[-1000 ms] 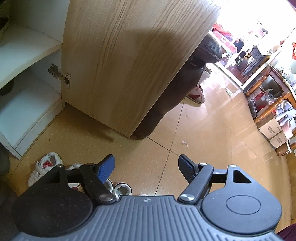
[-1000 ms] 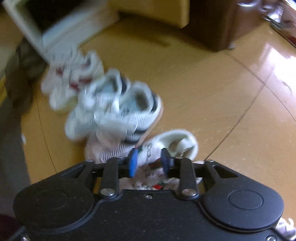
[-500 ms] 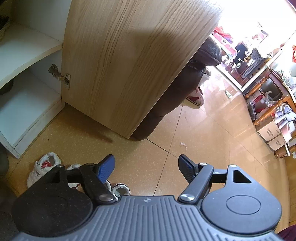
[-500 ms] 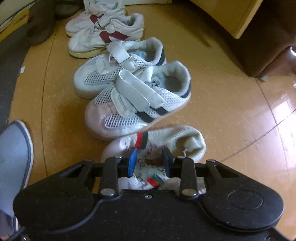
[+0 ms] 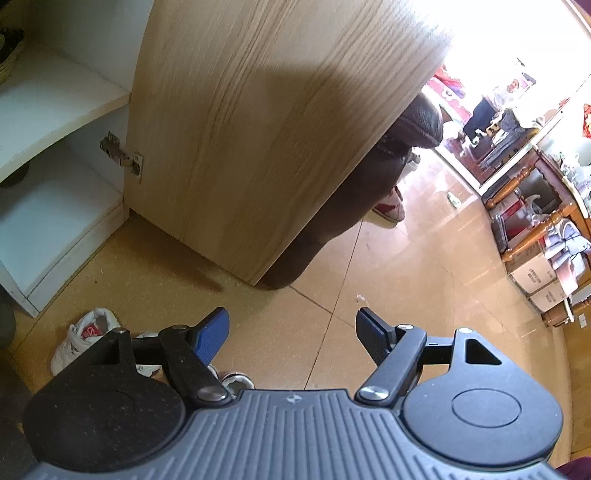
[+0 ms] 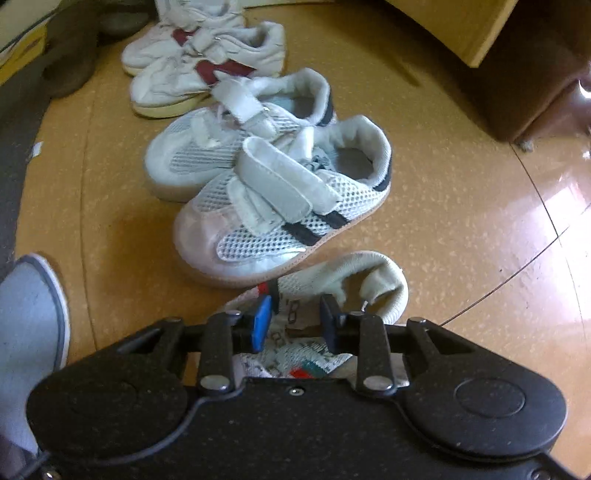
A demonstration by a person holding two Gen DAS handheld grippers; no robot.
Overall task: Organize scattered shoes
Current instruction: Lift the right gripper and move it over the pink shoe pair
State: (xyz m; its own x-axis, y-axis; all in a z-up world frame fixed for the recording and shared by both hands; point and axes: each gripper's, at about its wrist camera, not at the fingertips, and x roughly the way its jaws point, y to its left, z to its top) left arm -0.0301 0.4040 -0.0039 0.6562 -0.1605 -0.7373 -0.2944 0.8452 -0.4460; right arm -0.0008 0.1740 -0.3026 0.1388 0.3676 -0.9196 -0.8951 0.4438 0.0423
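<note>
mesh shoe (image 6: 280, 206) nearer right tongs (image 6: 295, 321)

Tan tiled floor (image 6: 461, 229) carries white shoes in a row: red-trimmed pair (image 6: 207, 62), mesh pair (image 6: 273, 188), knit shoe (image 6: 354, 280).

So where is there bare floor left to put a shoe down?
Right of the shoe row, the floor is bare up to the cabinet door. The bottom shelf also looks bare. Left of the row it is crowded: a grey shoe.
</note>
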